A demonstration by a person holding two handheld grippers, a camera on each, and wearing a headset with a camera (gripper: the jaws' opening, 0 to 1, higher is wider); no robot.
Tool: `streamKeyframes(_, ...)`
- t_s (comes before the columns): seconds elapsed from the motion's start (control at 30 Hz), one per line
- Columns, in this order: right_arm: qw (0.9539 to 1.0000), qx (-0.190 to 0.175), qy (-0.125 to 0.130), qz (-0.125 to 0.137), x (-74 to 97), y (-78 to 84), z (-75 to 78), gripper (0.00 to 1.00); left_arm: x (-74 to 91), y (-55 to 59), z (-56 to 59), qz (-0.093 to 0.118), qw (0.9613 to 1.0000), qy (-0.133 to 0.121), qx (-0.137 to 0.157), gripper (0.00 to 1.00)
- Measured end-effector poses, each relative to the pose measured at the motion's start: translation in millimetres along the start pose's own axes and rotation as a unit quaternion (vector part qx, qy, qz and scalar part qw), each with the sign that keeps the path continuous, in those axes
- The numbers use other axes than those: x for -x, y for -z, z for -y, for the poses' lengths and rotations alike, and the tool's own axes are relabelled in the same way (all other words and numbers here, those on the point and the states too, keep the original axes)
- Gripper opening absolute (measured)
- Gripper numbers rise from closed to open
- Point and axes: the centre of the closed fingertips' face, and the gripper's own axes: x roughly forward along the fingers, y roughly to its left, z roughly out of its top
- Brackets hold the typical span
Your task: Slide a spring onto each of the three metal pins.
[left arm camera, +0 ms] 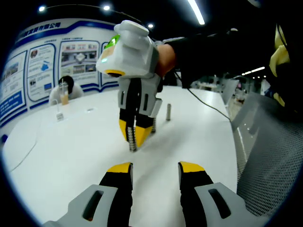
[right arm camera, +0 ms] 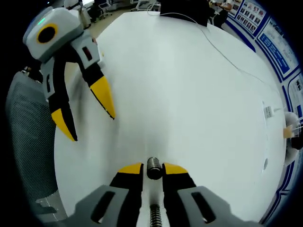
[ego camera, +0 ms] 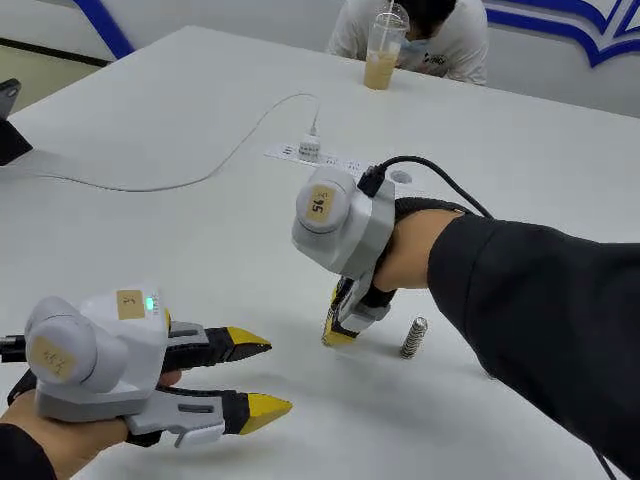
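My right gripper (ego camera: 338, 335) points down at the white table (ego camera: 200, 230), shut on an upright coiled spring (right arm camera: 154, 169) whose lower end is at the table top. That same spring (left arm camera: 133, 139) shows between its yellow tips in the left gripper view. Another grey spring (ego camera: 413, 337) stands upright just right of the gripper, also visible as the spring (left arm camera: 167, 111) further back. A third coil (left arm camera: 153, 125) peeks out behind the right gripper. My left gripper (ego camera: 262, 375) hovers open and empty at the lower left, aimed at the right gripper (left arm camera: 133, 136).
A power strip (ego camera: 310, 150) with a long white cable lies mid-table. A drink cup (ego camera: 385, 50) stands at the far edge in front of a seated person. A mesh chair (left arm camera: 270, 156) is beside the table.
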Motion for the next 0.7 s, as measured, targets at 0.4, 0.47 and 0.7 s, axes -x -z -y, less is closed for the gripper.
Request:
streamKeyframes(0.4, 0.9992, -0.026, -0.002, 0.031, 12.7, 9.6, 0.3, 0.22, -2.4, -2.6, -1.5, 0.000, 1.0000, -0.001, 0.002, 0.41)
streamKeyframes(0.47, 0.9989, -0.029, -0.001, 0.038, 15.6, 11.4, 0.6, 0.23, -2.6, -3.5, -1.4, 0.000, 1.0000, -0.001, 0.002, 0.42)
streamKeyframes(0.7, 0.9971, -0.047, 0.002, 0.061, 22.9, 20.1, 2.6, 0.25, -3.6, -5.3, -1.2, -0.001, 1.0000, 0.000, 0.001, 0.42)
